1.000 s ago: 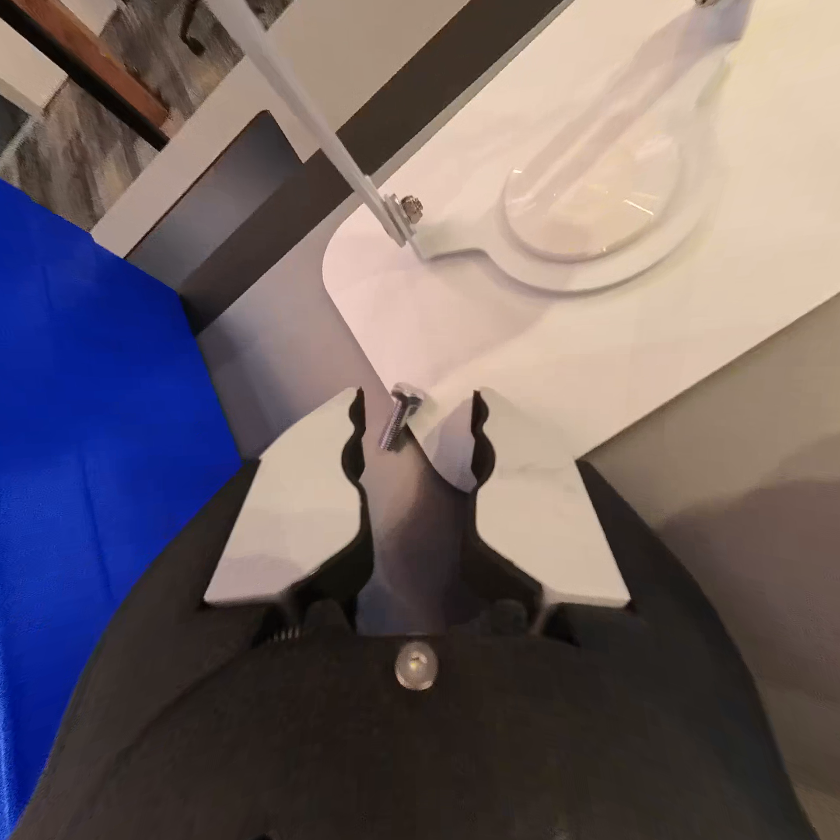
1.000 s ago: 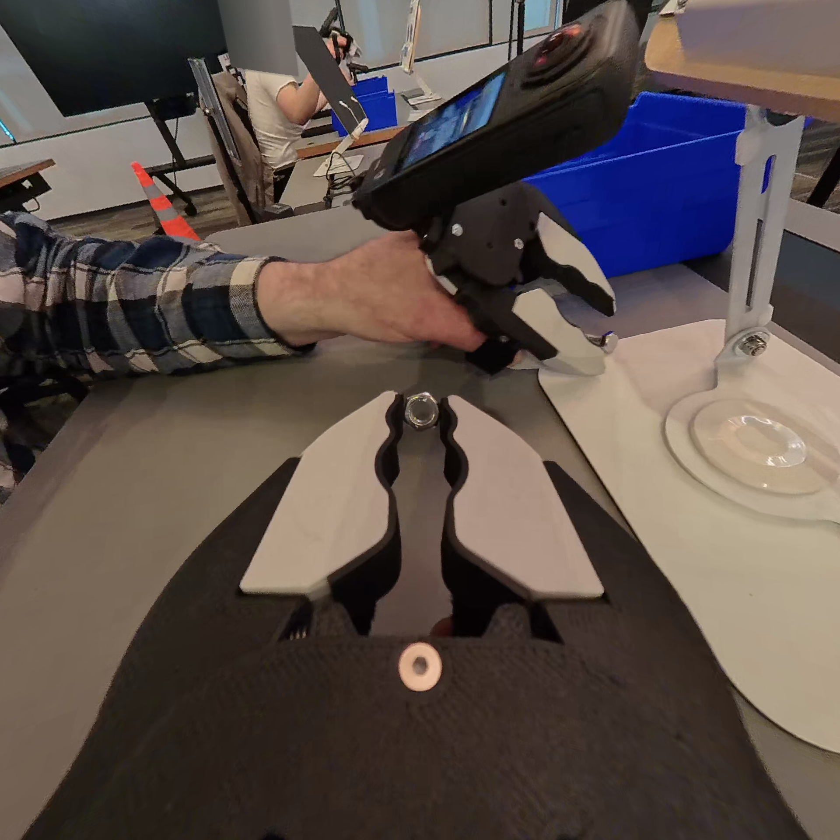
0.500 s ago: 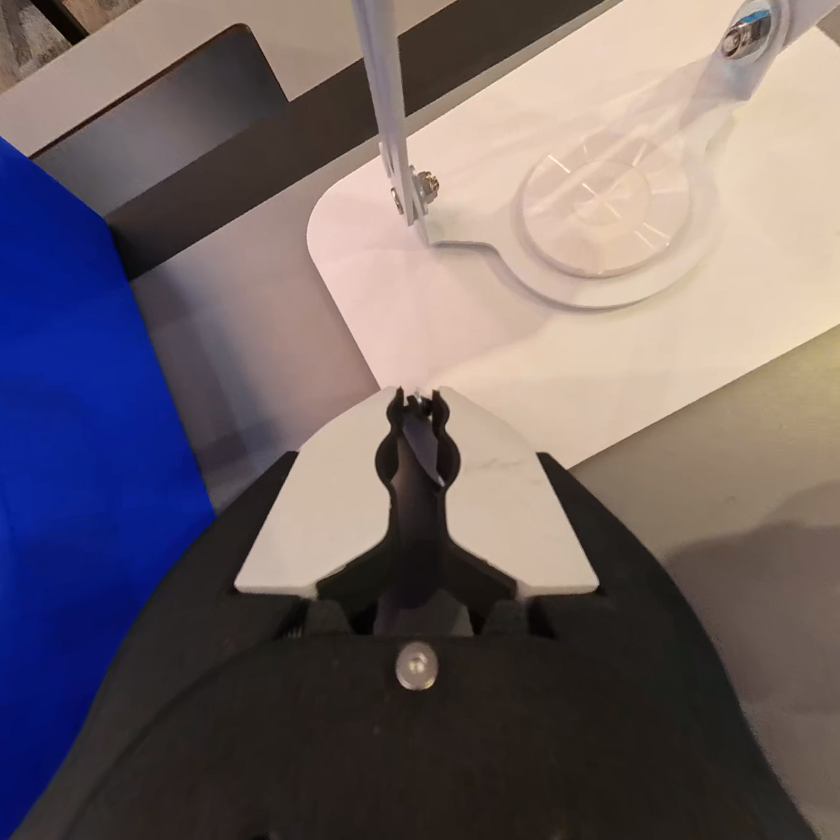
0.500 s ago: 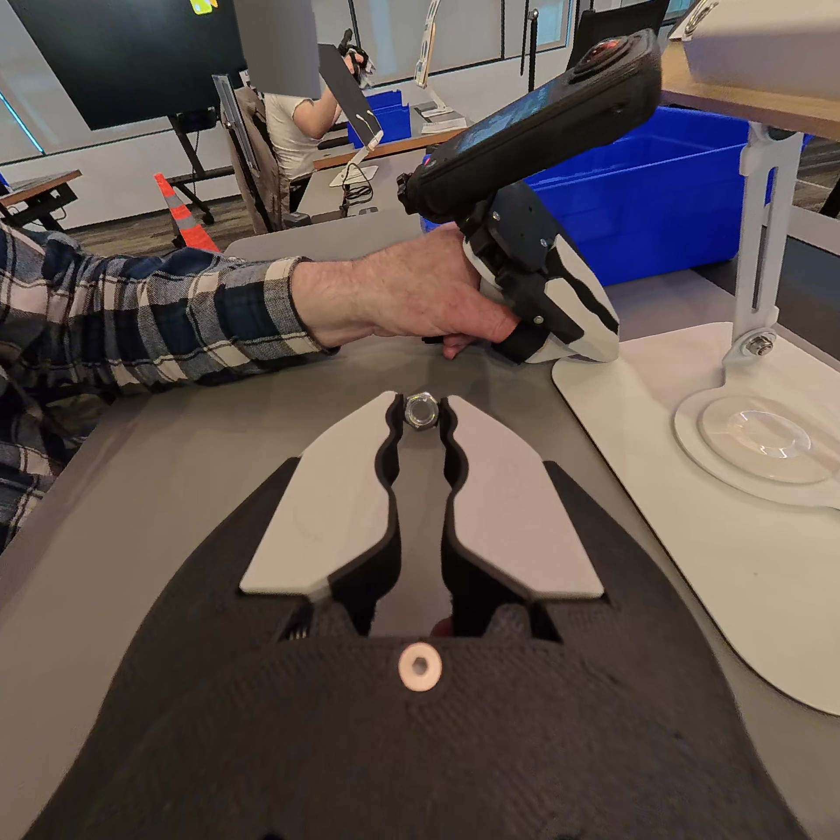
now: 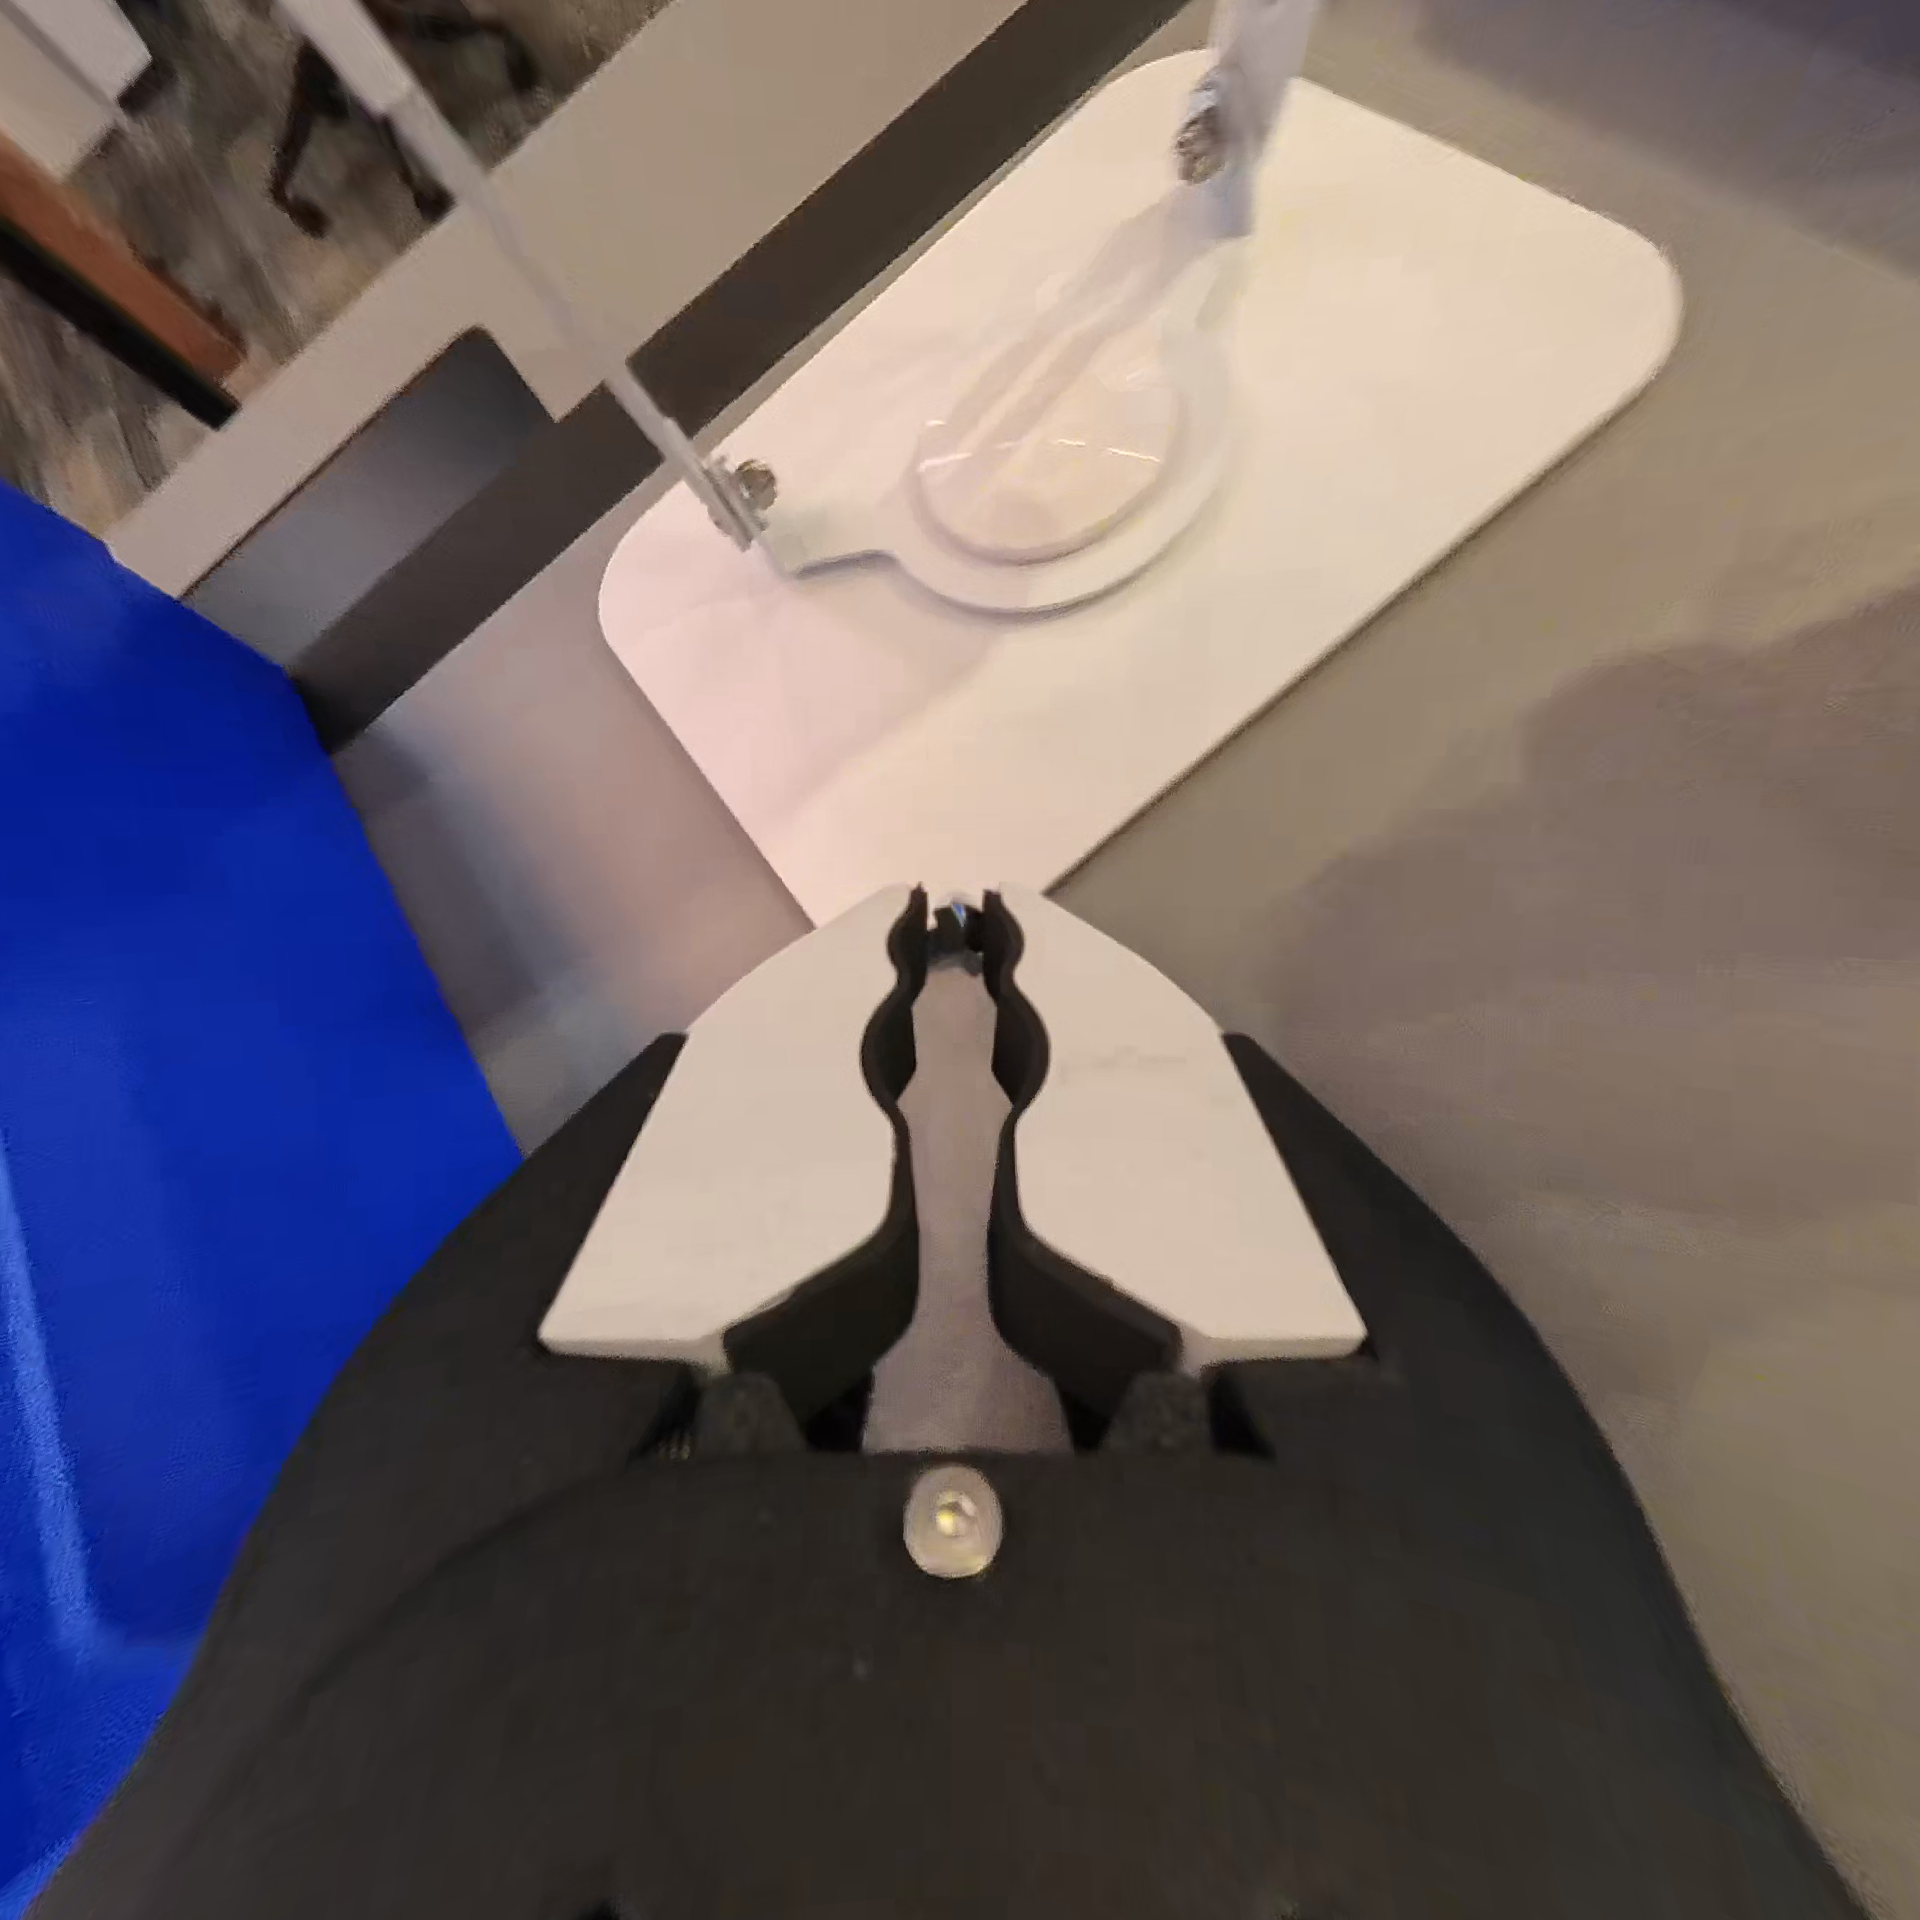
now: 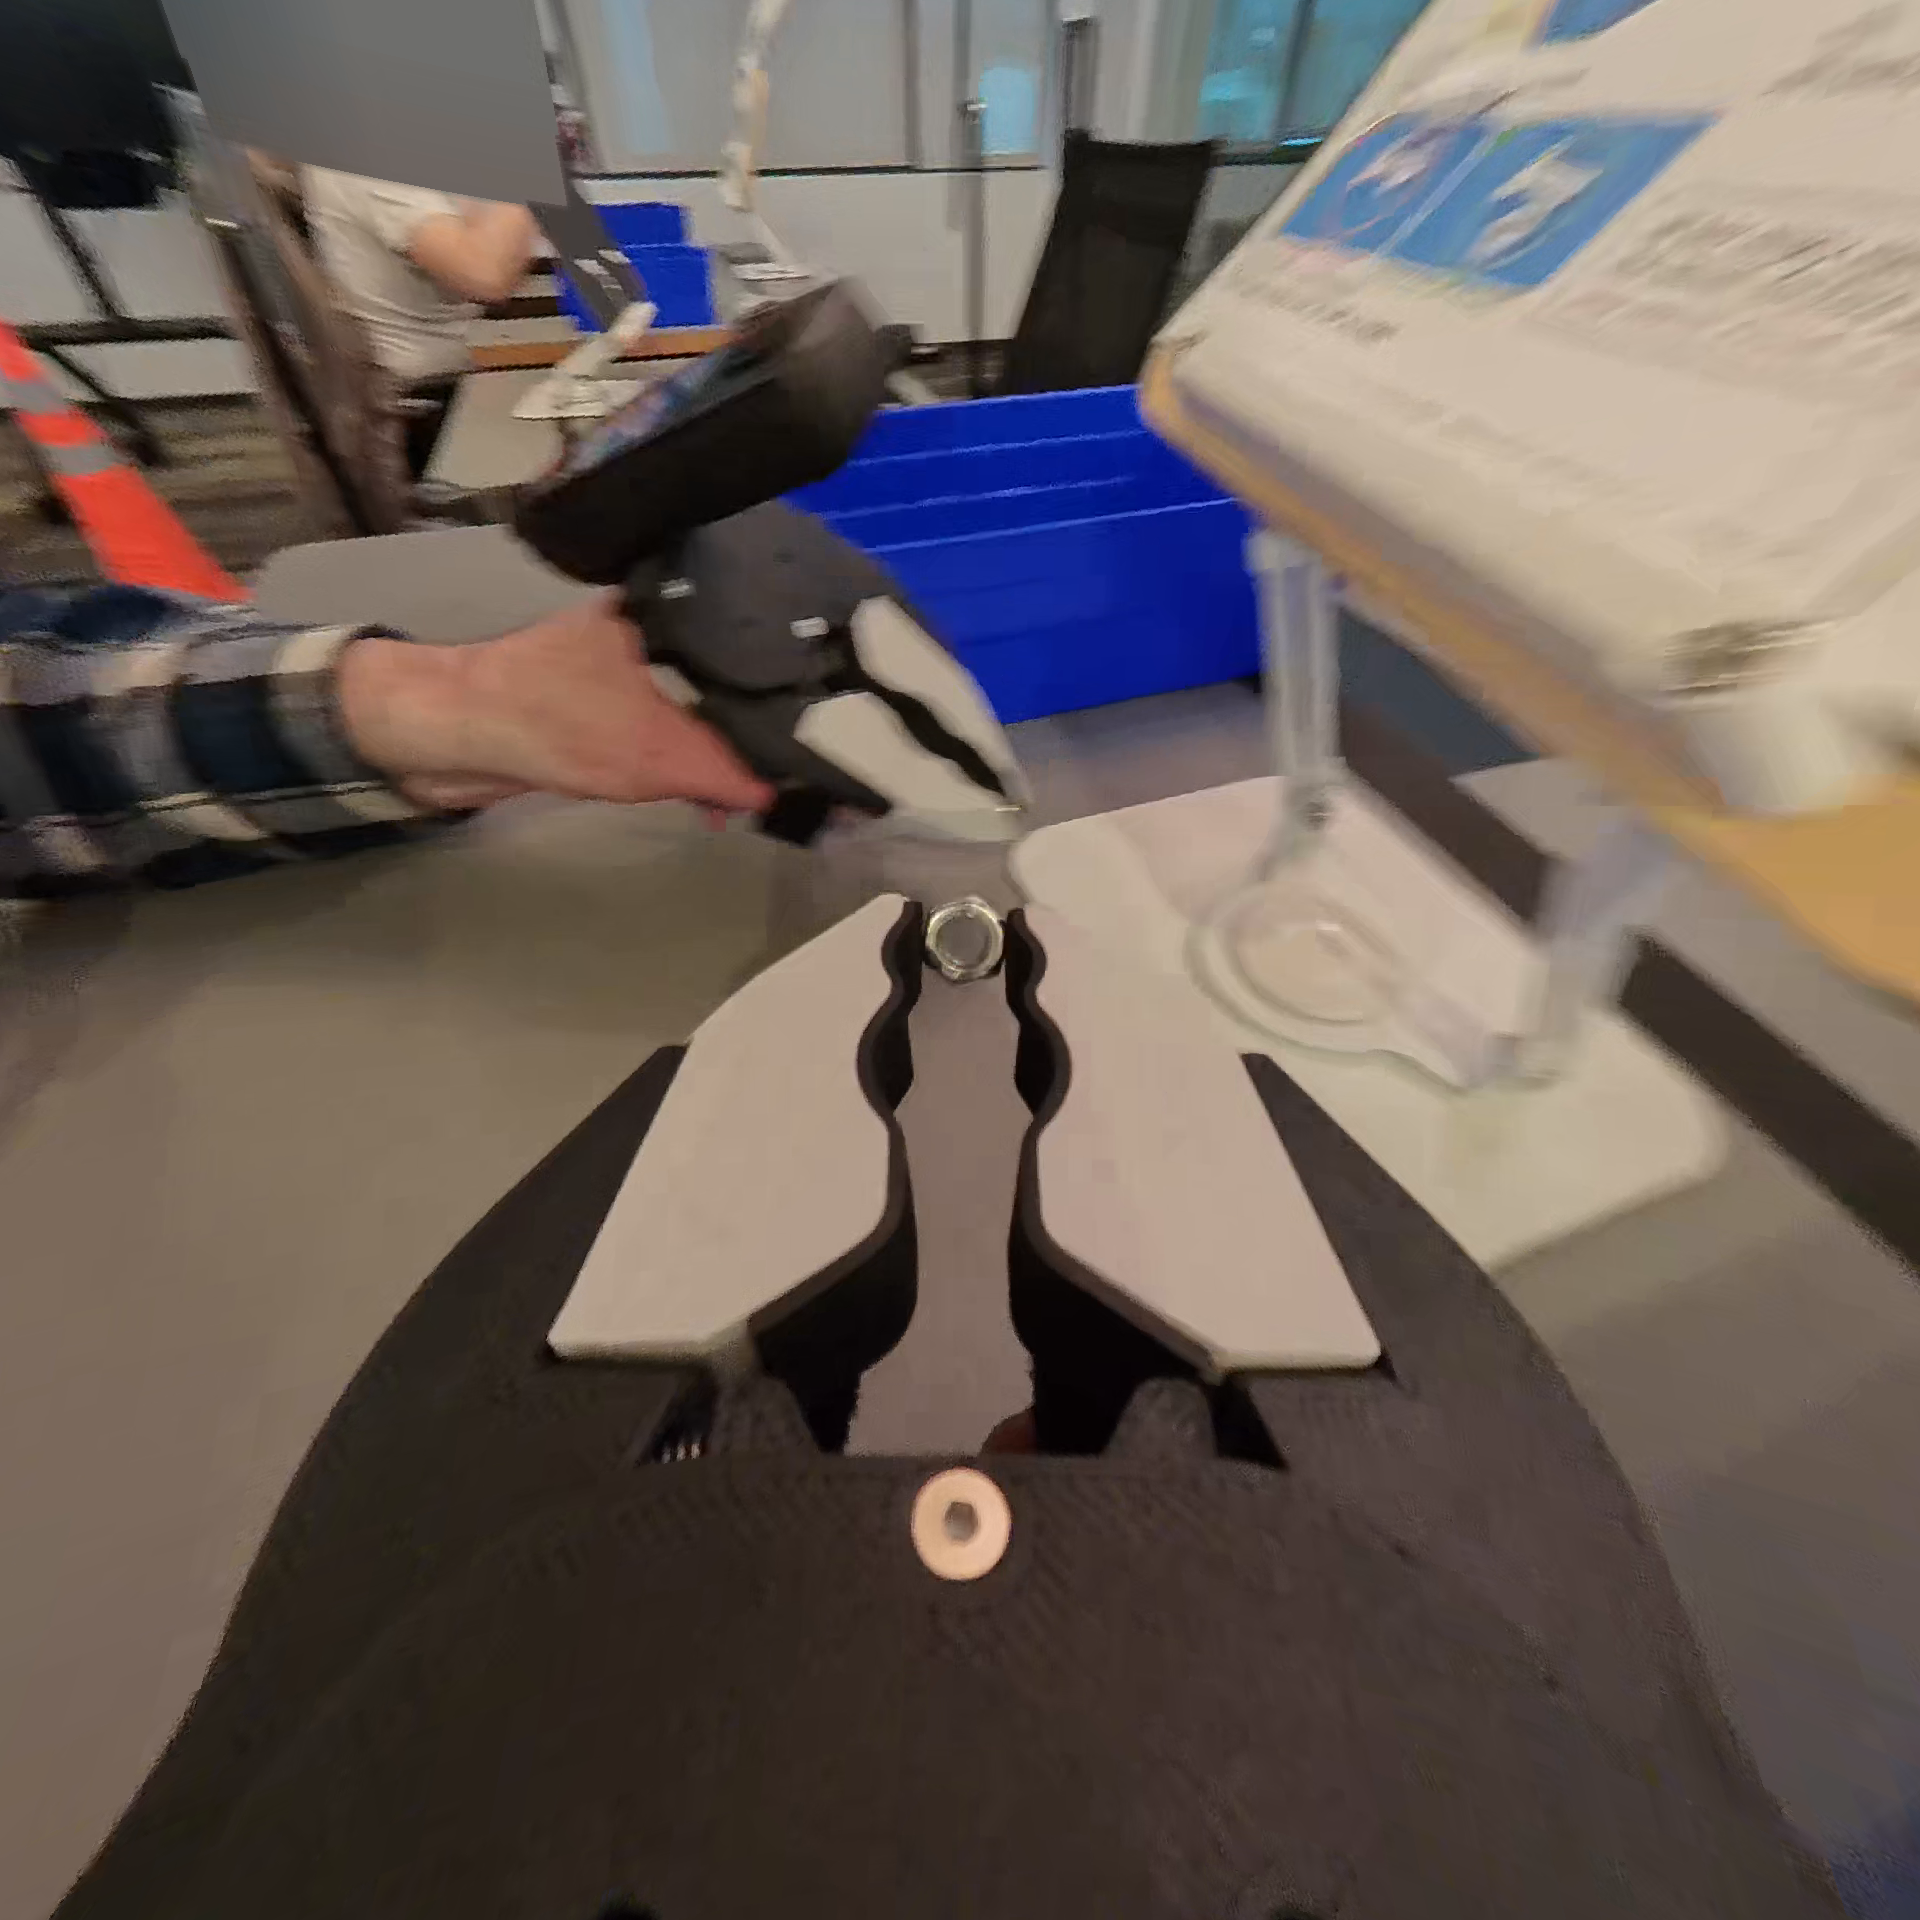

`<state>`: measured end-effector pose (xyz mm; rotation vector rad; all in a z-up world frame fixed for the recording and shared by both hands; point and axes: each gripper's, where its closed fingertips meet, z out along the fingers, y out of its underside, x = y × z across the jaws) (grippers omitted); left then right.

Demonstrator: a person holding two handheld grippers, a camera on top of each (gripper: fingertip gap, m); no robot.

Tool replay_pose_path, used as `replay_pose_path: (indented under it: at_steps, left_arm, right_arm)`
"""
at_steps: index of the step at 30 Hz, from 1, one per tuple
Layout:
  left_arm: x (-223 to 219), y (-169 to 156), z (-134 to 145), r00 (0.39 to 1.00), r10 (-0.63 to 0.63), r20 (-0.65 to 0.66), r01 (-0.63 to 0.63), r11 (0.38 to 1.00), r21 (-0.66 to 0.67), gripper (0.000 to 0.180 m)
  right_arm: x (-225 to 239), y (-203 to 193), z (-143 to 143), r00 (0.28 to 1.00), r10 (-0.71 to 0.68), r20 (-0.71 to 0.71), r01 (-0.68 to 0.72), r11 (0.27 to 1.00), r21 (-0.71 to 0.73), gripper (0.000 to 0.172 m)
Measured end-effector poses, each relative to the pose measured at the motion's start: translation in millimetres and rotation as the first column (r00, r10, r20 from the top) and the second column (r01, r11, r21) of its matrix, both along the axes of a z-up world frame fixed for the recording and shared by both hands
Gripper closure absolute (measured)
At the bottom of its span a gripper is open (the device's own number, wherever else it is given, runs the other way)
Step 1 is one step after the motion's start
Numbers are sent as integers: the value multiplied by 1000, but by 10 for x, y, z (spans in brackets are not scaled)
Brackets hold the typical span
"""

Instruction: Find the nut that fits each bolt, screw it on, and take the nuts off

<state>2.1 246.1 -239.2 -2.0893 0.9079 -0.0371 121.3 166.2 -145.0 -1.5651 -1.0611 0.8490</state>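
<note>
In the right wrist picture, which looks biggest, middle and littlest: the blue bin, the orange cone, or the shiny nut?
1. Blue bin
2. Orange cone, though it is partly cut off and farther back, so this is only how it looks
3. Nut, pinched in the right hand-held gripper

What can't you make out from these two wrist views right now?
- Bolt, left wrist view: only a small metal glint shows between the left gripper tips; shank, thread and length hidden by the fingers.
- Nut in the right gripper: thread size too small and blurred.
- Other nuts and bolts: none in either view.
- Stand, right wrist view: motion-blurred.
</note>
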Motion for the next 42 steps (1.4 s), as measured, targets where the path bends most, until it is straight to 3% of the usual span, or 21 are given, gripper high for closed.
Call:
replay_pose_path:
  at_steps: [3,7,9,13,17,22,25,28,31,35,37,39,42]
  left_arm:
    - [15,-236,73,998,-61,-22,62,997,56,171]
    - [-48,-441,159,992,-112,-50,118,981,154,171]
    - [-46,-531,207,987,-157,-39,162,967,196,171]
    - [-67,-671,292,975,-214,-67,224,930,291,171]
    - [-49,-790,287,953,-277,-121,302,890,342,171]
    - [-78,-785,184,949,-282,-143,313,900,302,171]
    - [-81,-778,186,950,-283,-135,311,902,298,171]
    - [-82,-779,166,949,-285,-133,312,903,293,171]
    - [-85,-776,175,950,-284,-129,310,903,298,171]
    - [-69,-805,272,946,-301,-118,323,882,343,171]
    - [-41,-843,343,940,-321,-112,339,862,376,171]
    - [-3,-893,432,933,-343,-111,357,834,421,171]
    - [63,-983,545,919,-378,-110,383,793,474,171]
  right_arm:
    - [609,276,340,975,-221,37,215,970,111,156]
    - [1641,598,592,851,-518,93,496,848,185,156]
    - [2109,744,518,768,-625,142,600,779,181,156]
    - [2619,919,13,670,-673,313,694,718,57,156]
    - [2719,950,-443,628,-618,473,711,702,-27,155]
    - [2727,974,-705,584,-570,578,717,696,-38,155]
    - [2689,962,-784,598,-537,595,708,702,-77,153]
    - [2697,968,-784,588,-542,600,713,697,-70,139]
    - [2724,957,-690,577,-570,585,722,691,-38,137]
    - [2723,883,-163,512,-691,511,728,664,168,143]
    - [2513,772,205,553,-718,424,690,679,251,149]
    - [2087,596,541,680,-665,308,603,747,281,152]
    - [1270,276,768,889,-432,152,402,895,196,152]
